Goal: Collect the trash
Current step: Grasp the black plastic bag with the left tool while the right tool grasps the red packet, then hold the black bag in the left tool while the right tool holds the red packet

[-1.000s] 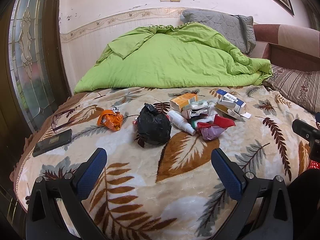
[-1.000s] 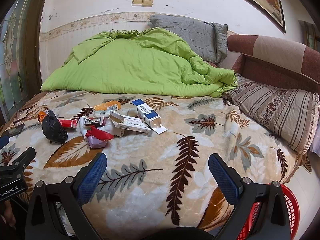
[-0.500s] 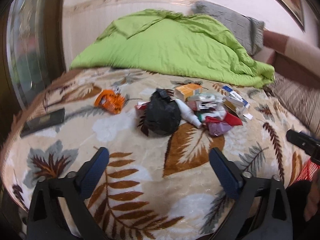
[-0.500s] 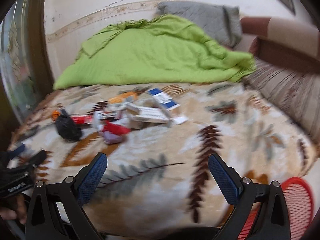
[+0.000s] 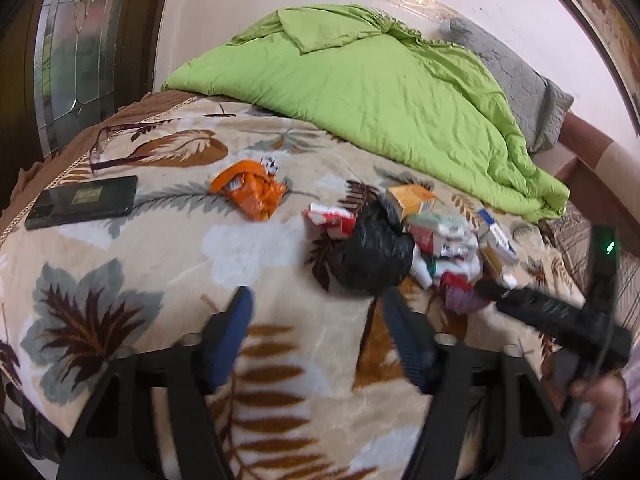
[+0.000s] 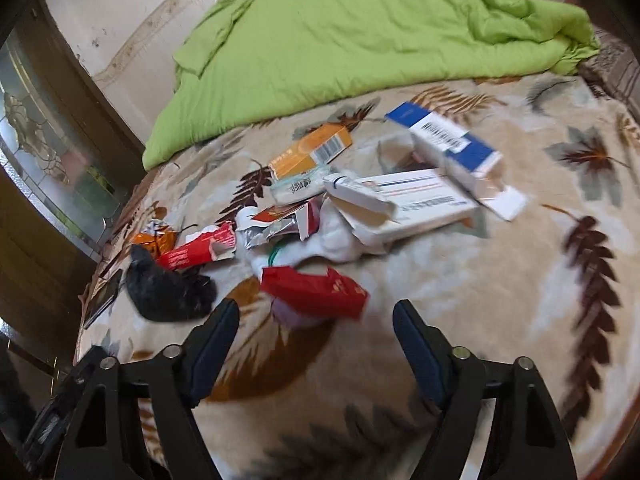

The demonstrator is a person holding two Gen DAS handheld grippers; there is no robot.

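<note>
Trash lies in a pile on the leaf-patterned bed blanket [image 5: 256, 248]. A black plastic bag [image 5: 372, 256] sits just beyond my left gripper [image 5: 316, 312], which is open and empty. An orange wrapper [image 5: 250, 188] lies apart to the left. My right gripper [image 6: 316, 320] is open and empty, right in front of a red packet [image 6: 316, 290]. Beyond it lie a white carton [image 6: 416, 204], a blue and white box [image 6: 448, 140], an orange box [image 6: 310, 152] and the black bag [image 6: 168, 292]. The right gripper's body shows in the left wrist view [image 5: 560, 316].
A green duvet [image 5: 360, 76] is heaped at the head of the bed with a grey pillow [image 5: 516, 76] behind it. A black phone [image 5: 82, 202] and glasses [image 5: 108, 148] lie at the blanket's left edge. A glass door [image 5: 68, 48] stands to the left.
Both grippers have moved forward and down toward the trash pile, and their jaws have narrowed though they stay open. The right gripper has swung left, now close over the red packet.
</note>
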